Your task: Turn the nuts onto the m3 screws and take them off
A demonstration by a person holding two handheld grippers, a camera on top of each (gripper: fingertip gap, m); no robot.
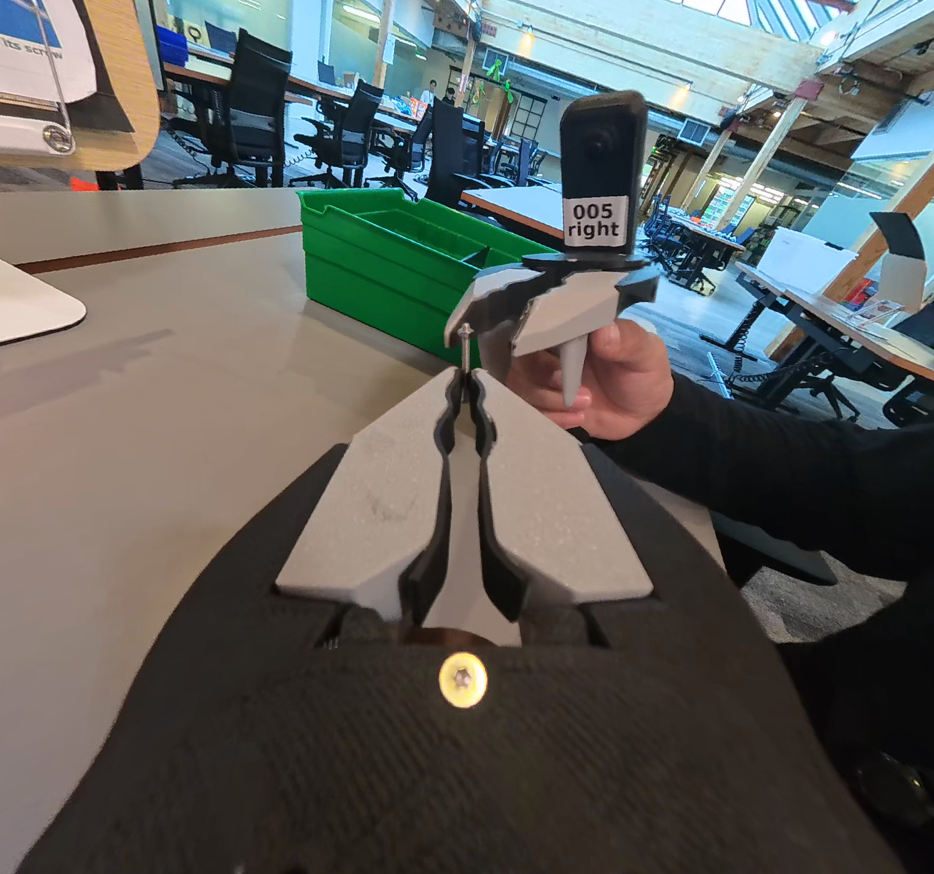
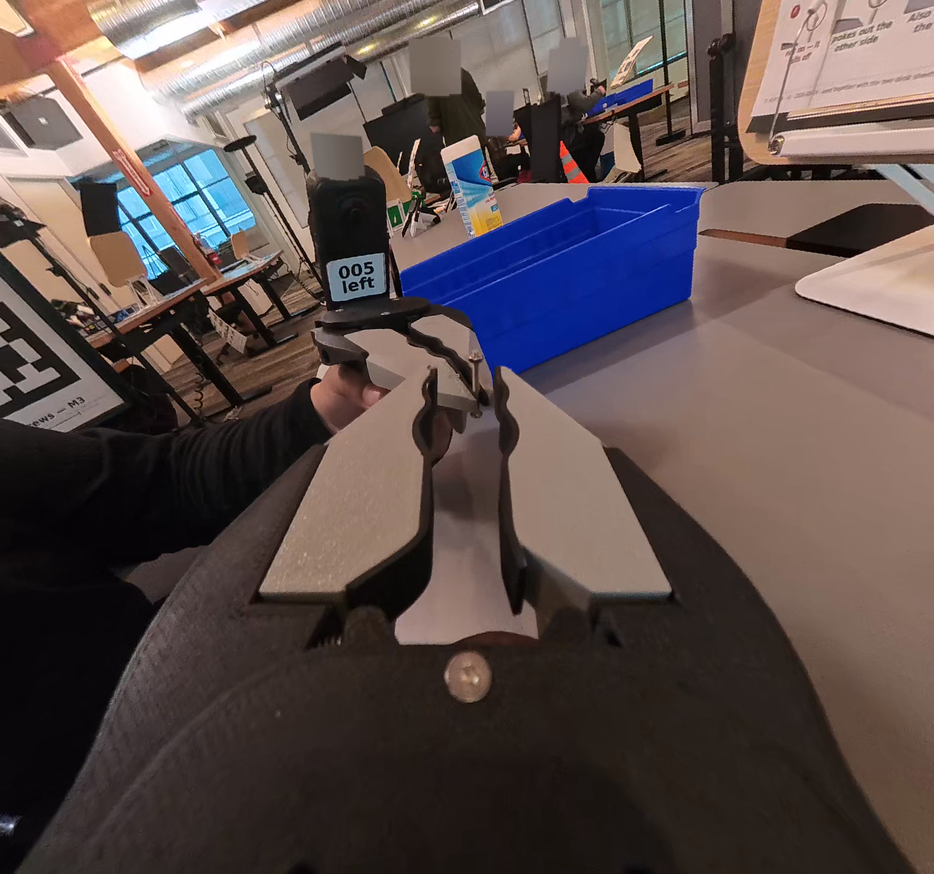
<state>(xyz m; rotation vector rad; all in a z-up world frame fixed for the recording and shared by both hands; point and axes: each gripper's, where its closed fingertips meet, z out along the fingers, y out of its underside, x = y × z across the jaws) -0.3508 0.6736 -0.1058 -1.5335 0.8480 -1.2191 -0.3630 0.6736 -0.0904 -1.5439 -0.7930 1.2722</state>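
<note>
Left tool (image 1: pixel 464 385) clamped on M3 screw (image 1: pixel 465 350), upright. Right tool (image 2: pixel 462 390) parted, empty, near screw. Nut step pending; next needs nut aligned on thread.

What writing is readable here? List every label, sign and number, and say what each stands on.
I do not copy out writing; these things bear it:
White label on black camera, left wrist view: legible.
Second white label on second black camera, right wrist view: legible.
Instruction sheet, top right: partly legible.
Patterned poster, left edge: caption cut off.
Wipes canister: too small.
</note>
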